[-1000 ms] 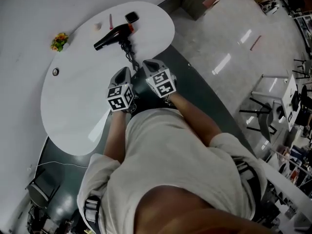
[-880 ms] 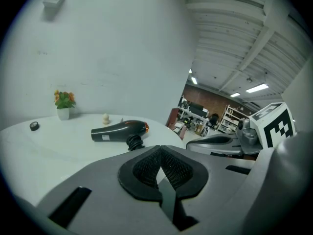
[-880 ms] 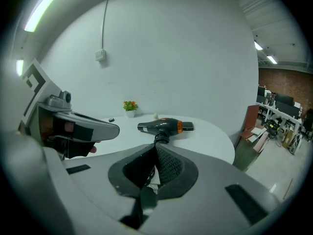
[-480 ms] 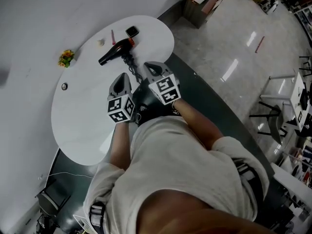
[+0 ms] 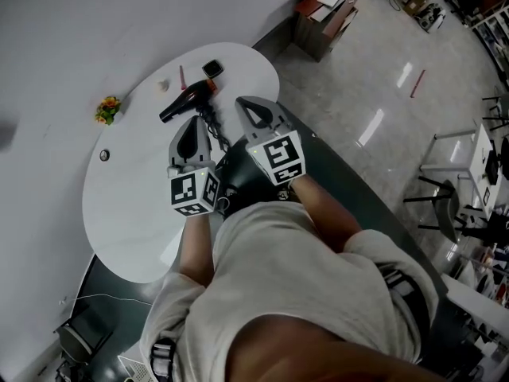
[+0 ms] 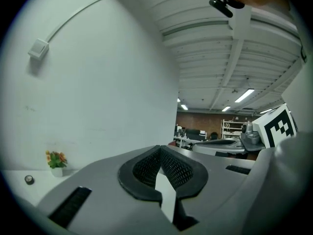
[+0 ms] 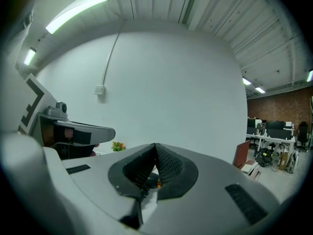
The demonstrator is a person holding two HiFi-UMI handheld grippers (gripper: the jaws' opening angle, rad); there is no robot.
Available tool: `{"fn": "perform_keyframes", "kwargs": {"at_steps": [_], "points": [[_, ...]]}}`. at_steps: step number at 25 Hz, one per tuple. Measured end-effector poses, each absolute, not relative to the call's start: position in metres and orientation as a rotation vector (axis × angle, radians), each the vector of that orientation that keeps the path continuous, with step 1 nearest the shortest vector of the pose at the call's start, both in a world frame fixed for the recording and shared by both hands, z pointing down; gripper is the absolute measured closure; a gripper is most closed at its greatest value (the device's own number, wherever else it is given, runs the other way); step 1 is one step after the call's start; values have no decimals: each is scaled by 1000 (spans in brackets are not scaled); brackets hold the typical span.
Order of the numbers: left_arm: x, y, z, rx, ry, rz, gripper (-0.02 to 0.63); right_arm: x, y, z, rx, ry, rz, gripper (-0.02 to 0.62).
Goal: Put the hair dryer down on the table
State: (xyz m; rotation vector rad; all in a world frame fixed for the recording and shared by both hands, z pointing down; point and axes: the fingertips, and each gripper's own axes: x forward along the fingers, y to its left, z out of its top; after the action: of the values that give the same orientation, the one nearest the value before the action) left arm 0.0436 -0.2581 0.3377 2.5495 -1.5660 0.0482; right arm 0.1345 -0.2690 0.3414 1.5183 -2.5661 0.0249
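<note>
The black hair dryer lies on the white oval table near its far end, and its coiled cord trails toward the near edge. Both grippers hang side by side in the air above the table's near right side, apart from the dryer. My left gripper is shut with nothing in it, its jaws meeting. My right gripper is also shut and empty. Each gripper view looks level toward the white wall and shows the other gripper at its side.
A small flower pot stands at the table's far left, with a little round object nearer. A black phone-like item, a red stick and a small white piece lie beyond the dryer. A box stands on the floor.
Both grippers have risen together from near the table's edge and now point more level. The hair dryer and its cord lie where they were.
</note>
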Motion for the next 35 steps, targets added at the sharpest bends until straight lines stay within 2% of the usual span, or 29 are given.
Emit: {"fn": "perform_keyframes", "kwargs": {"at_steps": [10,35], "points": [[38,-255,299,2601,-1645,10,588,136,-263,308,1530,-2597,-50,597],[36,-251,293,2632,-1674,17,588,142,-260,305,1557,-2567,-76,597]]}}
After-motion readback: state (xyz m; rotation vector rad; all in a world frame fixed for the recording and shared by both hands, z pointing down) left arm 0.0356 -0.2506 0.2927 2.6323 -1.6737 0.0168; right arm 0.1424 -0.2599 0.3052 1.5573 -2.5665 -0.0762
